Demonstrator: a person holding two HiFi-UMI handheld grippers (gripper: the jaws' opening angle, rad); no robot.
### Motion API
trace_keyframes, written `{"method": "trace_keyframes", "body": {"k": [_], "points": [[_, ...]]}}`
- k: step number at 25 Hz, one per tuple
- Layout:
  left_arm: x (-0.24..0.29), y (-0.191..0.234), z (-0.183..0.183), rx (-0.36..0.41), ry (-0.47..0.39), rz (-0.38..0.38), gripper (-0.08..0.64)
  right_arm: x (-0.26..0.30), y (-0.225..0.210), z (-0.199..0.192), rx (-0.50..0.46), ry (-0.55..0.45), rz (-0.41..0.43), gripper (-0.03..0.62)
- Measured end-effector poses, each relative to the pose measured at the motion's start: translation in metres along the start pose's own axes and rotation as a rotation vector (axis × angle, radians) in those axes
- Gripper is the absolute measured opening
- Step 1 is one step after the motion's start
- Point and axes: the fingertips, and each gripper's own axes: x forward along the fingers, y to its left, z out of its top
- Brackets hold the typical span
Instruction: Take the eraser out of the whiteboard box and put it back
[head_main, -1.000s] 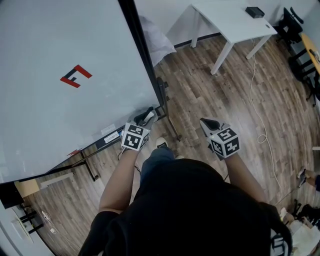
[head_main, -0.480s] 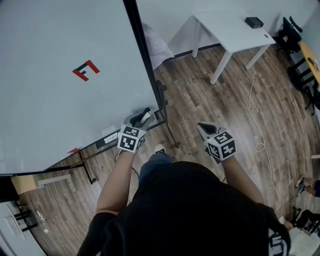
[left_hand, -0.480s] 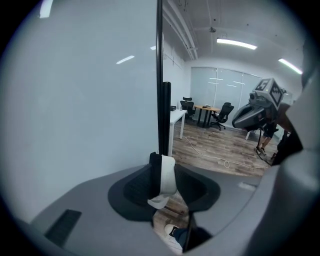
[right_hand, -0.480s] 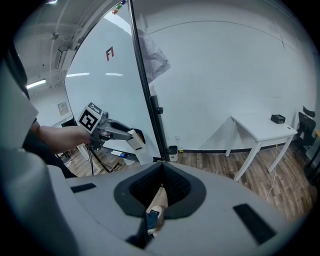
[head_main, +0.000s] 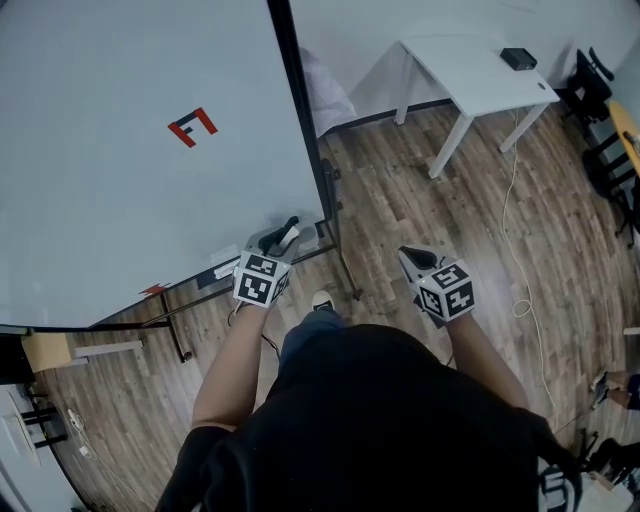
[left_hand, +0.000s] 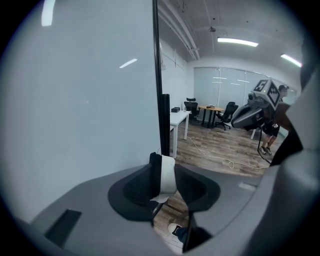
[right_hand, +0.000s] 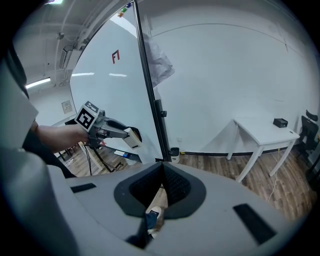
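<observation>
Eraser (left_hand: 168, 172) out of its box — pinched edge-on in the left hand-held gripper (head_main: 283, 236), just off the whiteboard (head_main: 120, 180) near its lower corner, seemingly poised to go back. The right hand-held gripper (head_main: 415, 258) hangs well apart, jaws pressed together on nothing — apparently spare. The box along the board's lower rail (head_main: 200, 291) is too small to read.
</observation>
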Motion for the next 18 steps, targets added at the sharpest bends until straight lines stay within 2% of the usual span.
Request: {"method": "trace_keyframes", "body": {"k": [18], "points": [[-0.046, -0.005, -0.052, -0.084, 0.012, 0.072, 0.149, 0.0, 0.035, -0.003, -0.053, -0.007, 0.048, -0.005]]}}
